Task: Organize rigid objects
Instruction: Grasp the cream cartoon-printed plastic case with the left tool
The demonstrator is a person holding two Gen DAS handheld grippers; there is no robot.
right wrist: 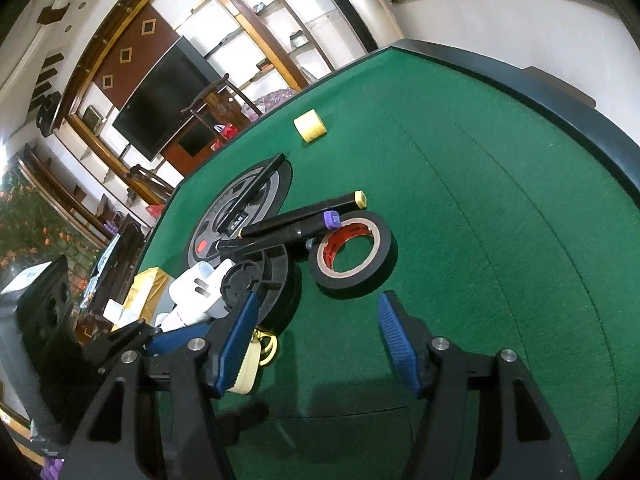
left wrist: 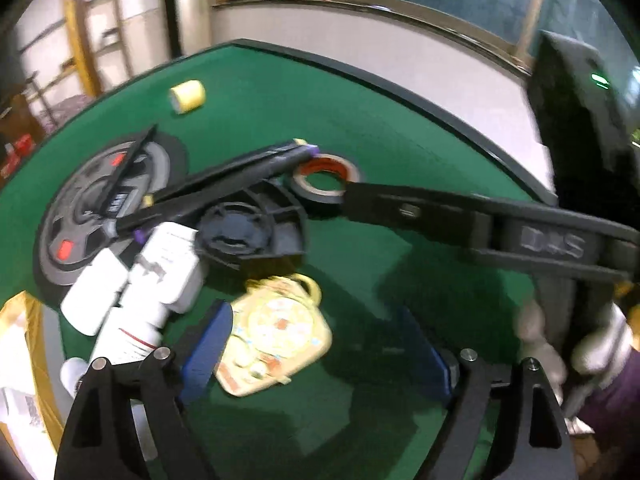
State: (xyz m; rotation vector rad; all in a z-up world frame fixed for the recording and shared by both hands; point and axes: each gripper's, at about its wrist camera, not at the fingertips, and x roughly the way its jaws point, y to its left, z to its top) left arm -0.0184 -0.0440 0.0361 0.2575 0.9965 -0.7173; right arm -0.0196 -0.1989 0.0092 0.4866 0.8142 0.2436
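Both grippers, left gripper (left wrist: 320, 356) & right gripper (right wrist: 316, 340), gape wide; black marker (right wrist: 296, 220) lies w/ long axis toward 2 o'clock, yellow cap leading.

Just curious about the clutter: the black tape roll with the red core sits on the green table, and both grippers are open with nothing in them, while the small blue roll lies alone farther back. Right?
Nearly. The small roll farther back is yellow, not blue, as the right wrist view shows; the rest stands.
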